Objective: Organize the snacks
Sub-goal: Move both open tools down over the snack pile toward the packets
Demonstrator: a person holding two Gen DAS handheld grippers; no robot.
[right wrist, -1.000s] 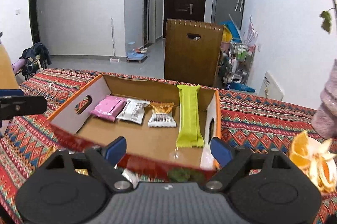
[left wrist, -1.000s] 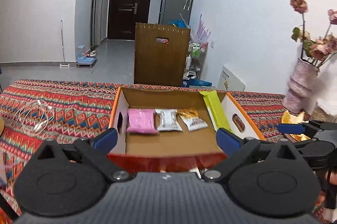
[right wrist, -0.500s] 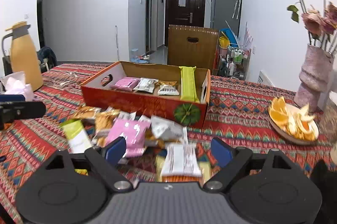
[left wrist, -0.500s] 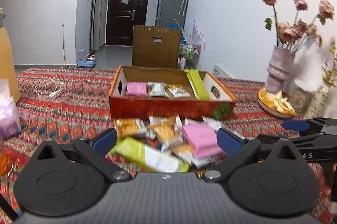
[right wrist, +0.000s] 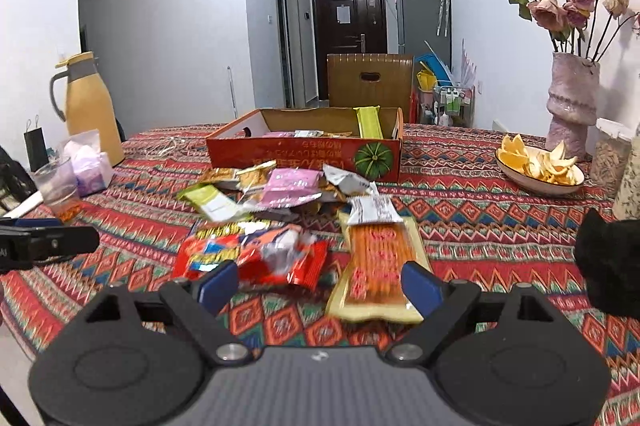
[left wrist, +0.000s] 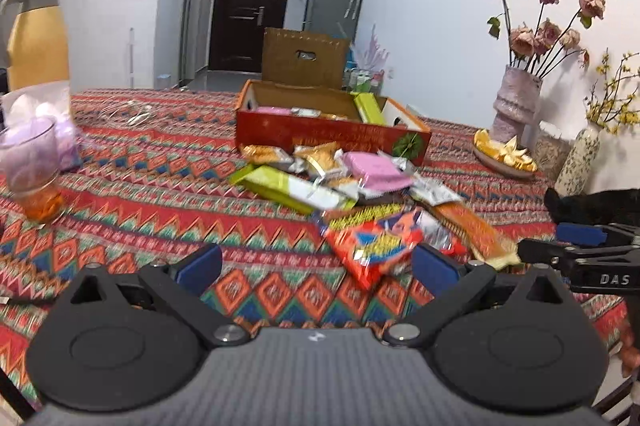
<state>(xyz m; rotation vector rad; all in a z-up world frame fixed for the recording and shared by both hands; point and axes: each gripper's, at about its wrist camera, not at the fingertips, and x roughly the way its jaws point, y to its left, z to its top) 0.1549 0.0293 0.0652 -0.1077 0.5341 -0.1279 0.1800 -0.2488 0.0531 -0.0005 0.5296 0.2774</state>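
We hold the left gripper and the right gripper low over a table spread with a patterned red cloth. Both stand with jaws wide apart and nothing between the pads.

A loose pile of snacks lies on the cloth in front of the grippers. Nearest the right gripper are a red snack packet and, just beside it to the right, a long pack of orange biscuit sticks. Farther back lie a pink packet, a green-and-white bar and several silver and orange sachets.

Behind the pile stands an open red cardboard box that already holds a few snacks, among them an upright green bar leaning against its far wall.

Also on the table: a yellow thermos jug, a glass cup, a dish of orange peel and a vase of dried roses.
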